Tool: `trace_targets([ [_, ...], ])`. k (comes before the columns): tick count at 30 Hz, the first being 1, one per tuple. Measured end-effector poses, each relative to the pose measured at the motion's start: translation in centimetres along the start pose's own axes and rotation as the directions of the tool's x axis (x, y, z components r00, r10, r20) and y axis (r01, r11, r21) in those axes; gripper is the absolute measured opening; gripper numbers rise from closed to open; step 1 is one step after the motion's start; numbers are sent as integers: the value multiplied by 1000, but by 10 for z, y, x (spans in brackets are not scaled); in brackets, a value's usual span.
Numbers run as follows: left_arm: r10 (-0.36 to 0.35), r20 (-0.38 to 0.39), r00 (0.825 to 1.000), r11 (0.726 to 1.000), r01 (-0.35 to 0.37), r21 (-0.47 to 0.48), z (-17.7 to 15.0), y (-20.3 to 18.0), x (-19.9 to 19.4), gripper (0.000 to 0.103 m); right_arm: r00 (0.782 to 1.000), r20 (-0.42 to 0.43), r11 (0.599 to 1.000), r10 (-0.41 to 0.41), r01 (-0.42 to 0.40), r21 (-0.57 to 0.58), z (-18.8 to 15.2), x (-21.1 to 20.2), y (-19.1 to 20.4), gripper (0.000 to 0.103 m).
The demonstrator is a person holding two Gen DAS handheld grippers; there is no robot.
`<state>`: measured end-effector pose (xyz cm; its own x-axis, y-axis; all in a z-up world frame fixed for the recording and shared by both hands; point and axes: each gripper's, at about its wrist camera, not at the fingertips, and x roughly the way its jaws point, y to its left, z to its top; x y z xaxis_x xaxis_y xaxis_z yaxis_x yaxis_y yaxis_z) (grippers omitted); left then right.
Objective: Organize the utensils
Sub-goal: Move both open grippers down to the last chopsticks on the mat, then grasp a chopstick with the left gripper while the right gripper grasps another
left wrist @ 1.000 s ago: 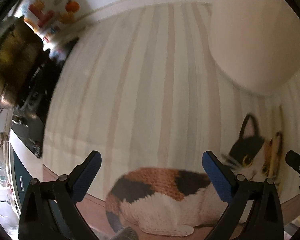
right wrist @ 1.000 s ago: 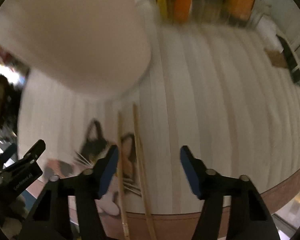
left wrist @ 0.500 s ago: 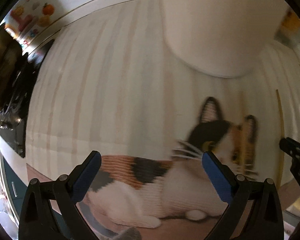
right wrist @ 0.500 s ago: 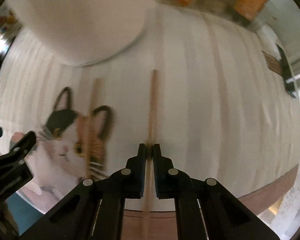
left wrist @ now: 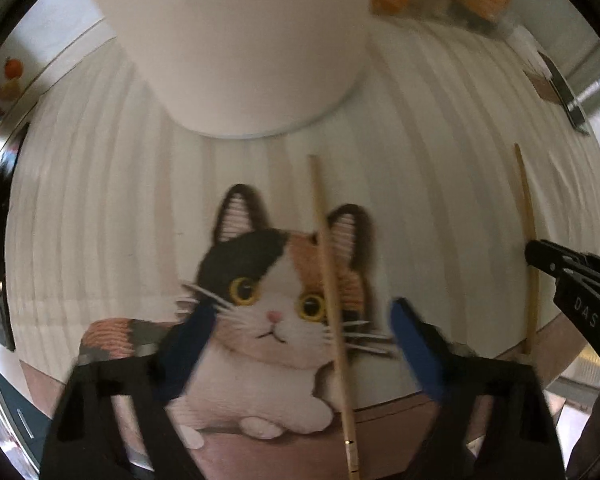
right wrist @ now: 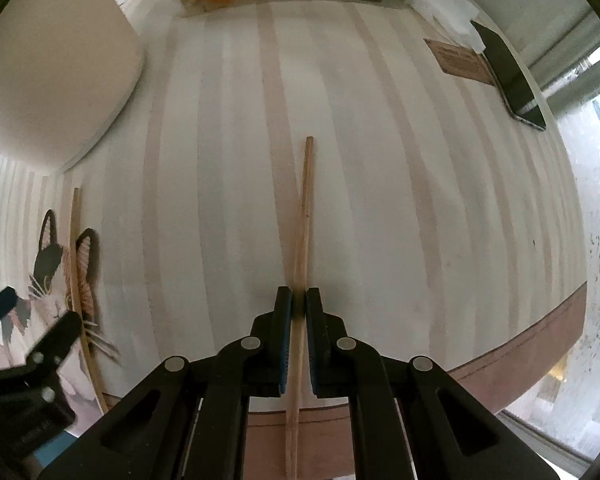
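Two chopsticks, one per side. L wrist view: my left gripper (left wrist: pixel 300 344) is spread, straddling the left chopstick (left wrist: pixel 332 280) lying over the cat print nr the placemat's (left wrist: pixel 100 200) front edge; vs 0.5 s ago it's now between my fingers. Off-centre, closing could roll it away.

R wrist view: my right gripper (right wrist: pixel 296 312) clamps the right chopstick (right wrist: pixel 302 248) mid-mat, same as 0.5 s ago. Thin grip, may pivot on lifting.

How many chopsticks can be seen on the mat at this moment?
2. One chopstick is clamped between the fingers of the right gripper. The other chopstick lies across the cat picture, between the open fingers of the left gripper. More may be hidden.
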<state>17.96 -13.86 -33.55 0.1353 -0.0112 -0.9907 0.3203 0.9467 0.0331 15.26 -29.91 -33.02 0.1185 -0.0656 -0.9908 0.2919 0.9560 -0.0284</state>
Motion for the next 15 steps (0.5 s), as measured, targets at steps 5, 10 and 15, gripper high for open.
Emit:
trace_targets([
  [5, -10, -13, 1000, 1000, 10, -6, 0, -10, 3, 45, 1000, 9, 1000, -2, 2, 6, 5, -5, -12, 7],
  [10, -2, -11, 1000, 1000, 2, -8, -3, -2, 1, 6, 1000, 10, 1000, -8, 8, 0, 1, -4, -4, 7],
  [15, 32, -19, 999, 999, -33, -43, -7, 24, 0, 5, 1000, 7, 1000, -26, 26, -16, 8, 3, 22, 8],
])
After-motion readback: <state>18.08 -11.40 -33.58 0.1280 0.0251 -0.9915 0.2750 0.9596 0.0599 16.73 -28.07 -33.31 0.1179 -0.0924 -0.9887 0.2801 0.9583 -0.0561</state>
